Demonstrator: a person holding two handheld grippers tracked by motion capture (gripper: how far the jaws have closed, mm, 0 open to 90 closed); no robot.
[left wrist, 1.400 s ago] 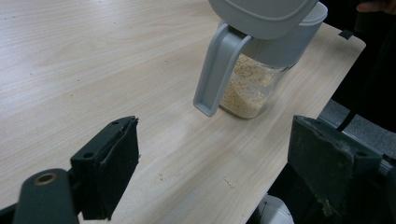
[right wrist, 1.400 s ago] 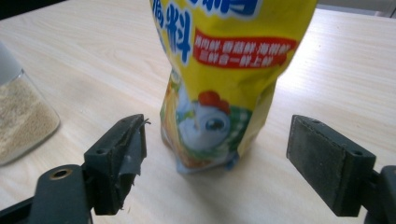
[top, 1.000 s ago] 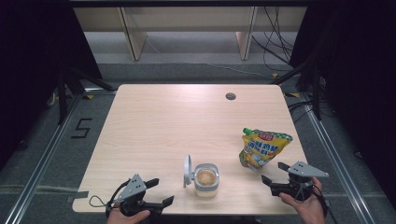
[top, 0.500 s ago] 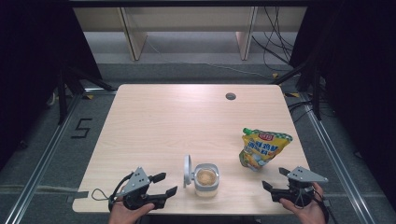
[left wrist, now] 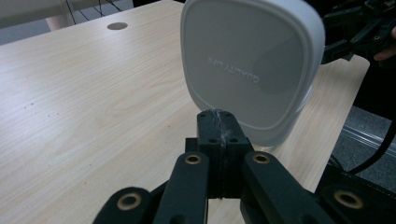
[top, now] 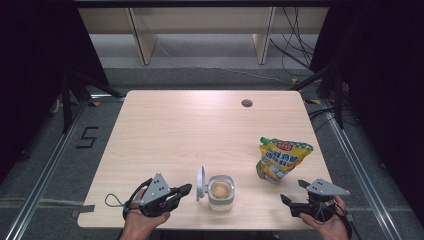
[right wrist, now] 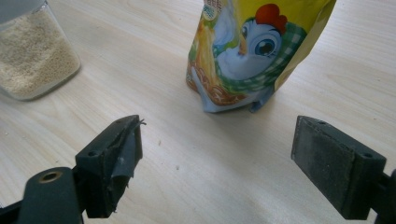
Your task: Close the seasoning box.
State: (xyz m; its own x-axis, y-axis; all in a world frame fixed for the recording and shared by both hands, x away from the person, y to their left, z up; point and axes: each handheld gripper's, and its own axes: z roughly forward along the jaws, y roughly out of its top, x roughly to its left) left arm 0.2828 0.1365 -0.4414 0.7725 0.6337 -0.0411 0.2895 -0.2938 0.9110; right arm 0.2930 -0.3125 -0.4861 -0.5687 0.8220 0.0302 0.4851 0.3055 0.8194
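We see the pale wooden counter (top: 190, 130) carrying everything, with a small round port near its far right. On its right part stands the yellow snack pouch (top: 281, 160), upright and a little slumped, with a cartoon chicken printed on it. Near the front edge sits the clear jar (top: 220, 191) of beige grains, its white hinged lid (left wrist: 252, 65) flipped up on the jar's left side. Our left tongs (top: 186, 188) point at that lid, just short of it; their jaws have just been closing and now sit clenched together with nothing between them. Our right tongs (top: 292, 193) rest released near the pouch, jaws spread wide.
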